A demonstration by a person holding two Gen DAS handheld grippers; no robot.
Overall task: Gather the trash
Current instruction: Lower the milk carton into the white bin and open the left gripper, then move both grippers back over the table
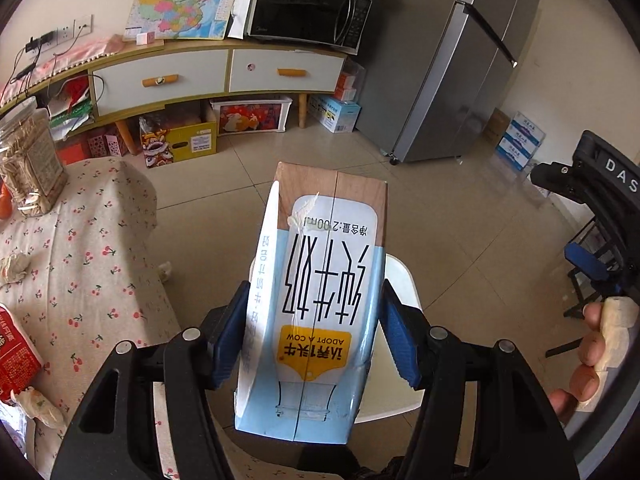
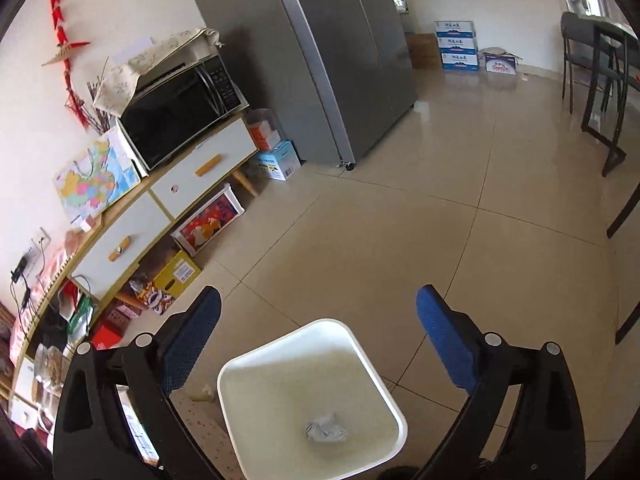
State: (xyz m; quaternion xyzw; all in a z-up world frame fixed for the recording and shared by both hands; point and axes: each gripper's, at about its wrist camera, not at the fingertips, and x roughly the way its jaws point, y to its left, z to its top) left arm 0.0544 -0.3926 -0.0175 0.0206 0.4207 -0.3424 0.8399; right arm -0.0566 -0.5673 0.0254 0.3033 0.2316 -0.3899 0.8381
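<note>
While rubbery pads pinch it, boxy milk carton hangs.

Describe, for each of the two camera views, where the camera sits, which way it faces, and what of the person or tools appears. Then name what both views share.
Left wrist: rides the left tongs, looking out over the floor; they clamp a milk carton above the white bin; the person's hand shows at right.
Right wrist: rides the right tongs, open, tilted down at the bin holding crumpled paper.
Shared: bin, fridge, microwave.
</note>
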